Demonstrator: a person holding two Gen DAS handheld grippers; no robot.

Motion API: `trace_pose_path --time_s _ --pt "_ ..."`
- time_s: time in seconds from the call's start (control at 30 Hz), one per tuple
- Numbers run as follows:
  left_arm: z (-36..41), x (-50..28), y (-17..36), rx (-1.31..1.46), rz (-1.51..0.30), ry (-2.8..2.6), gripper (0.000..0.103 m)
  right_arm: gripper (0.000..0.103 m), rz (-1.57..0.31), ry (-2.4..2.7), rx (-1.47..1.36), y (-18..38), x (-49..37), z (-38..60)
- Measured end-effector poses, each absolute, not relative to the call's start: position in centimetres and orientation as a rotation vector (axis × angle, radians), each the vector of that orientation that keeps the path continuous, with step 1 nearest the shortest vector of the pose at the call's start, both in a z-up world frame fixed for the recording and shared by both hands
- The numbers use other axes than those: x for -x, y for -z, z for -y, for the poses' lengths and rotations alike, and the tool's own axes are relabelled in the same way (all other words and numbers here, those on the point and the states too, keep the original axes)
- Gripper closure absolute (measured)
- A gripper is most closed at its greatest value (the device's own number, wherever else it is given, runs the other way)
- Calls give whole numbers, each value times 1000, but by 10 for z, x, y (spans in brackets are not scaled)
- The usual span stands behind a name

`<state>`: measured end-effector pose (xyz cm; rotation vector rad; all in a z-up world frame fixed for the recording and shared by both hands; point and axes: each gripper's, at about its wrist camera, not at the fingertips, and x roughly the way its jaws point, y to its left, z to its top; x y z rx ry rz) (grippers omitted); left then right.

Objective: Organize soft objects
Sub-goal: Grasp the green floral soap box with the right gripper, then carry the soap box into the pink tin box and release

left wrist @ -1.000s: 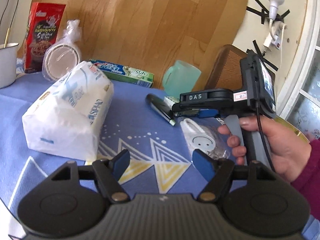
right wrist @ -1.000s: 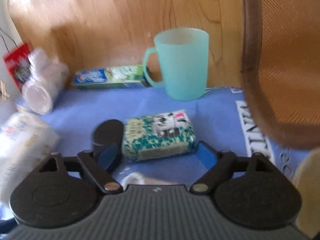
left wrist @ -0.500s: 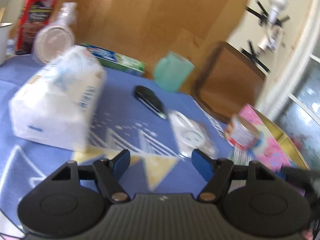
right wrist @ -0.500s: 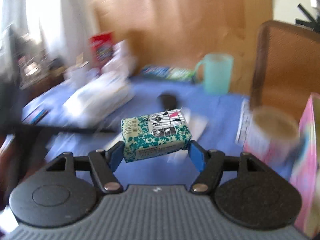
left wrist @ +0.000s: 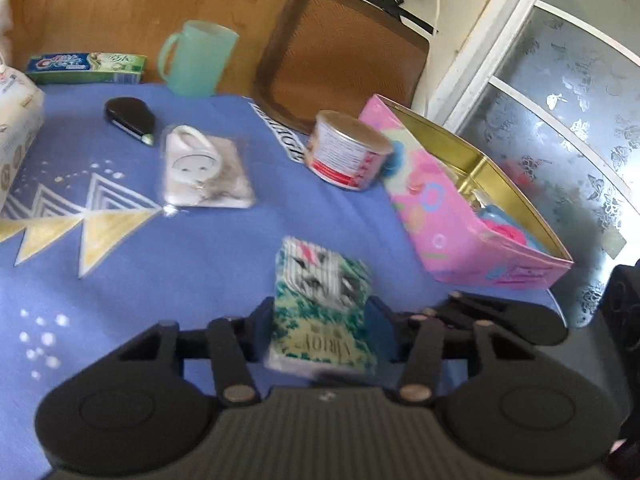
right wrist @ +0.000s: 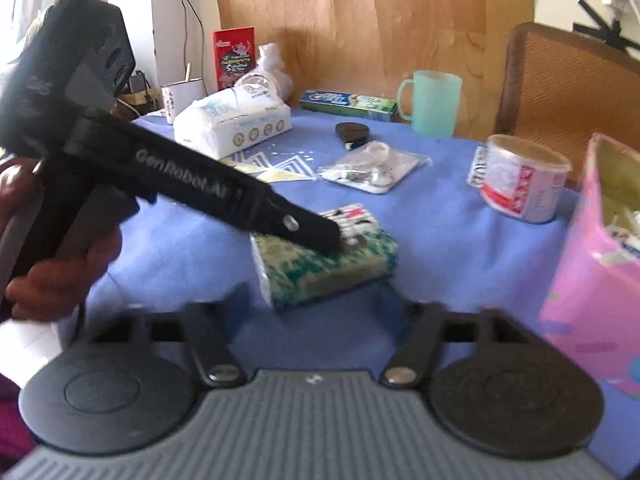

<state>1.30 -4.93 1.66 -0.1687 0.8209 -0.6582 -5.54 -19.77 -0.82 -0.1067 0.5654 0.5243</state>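
Left wrist view: the left gripper (left wrist: 322, 312), jaws having just closed, clamps the green floral tissue pack (left wrist: 322, 300) near the open pink tin (left wrist: 432, 216). Right wrist view: the right gripper (right wrist: 320, 300), also having just closed further, flanks the same pack (right wrist: 332, 264) left of the tin (right wrist: 584, 280); whether its blurred pads touch the pack cannot be told.

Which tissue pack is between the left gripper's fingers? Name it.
The small green floral pack, on which the left gripper has just been closing; the big white pack lies back on the table.
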Motion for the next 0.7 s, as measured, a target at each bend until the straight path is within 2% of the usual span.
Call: trace_pose_path --time_s 0.1,0.37,0.5,0.57,0.6,0.7 --pt "66 -6 -38 97 -752 673 55 56 -518 -487 122 4 58 197" --pt "159 -21 -85 -2 -637 851 55 56 -305 -282 104 -35 79 262" --pt "220 -41 -84 -57 -626 835 48 56 -288 -127 88 -41 71 304" --pt "238 -43 -80 -77 -609 793 45 54 -265 -2 99 -39 59 322" --pt "242 -41 -78 -82 -605 765 44 42 -259 95 128 -35 49 329" --pt "243 -35 -72 -75 -613 765 44 41 -280 197 79 -27 31 352"
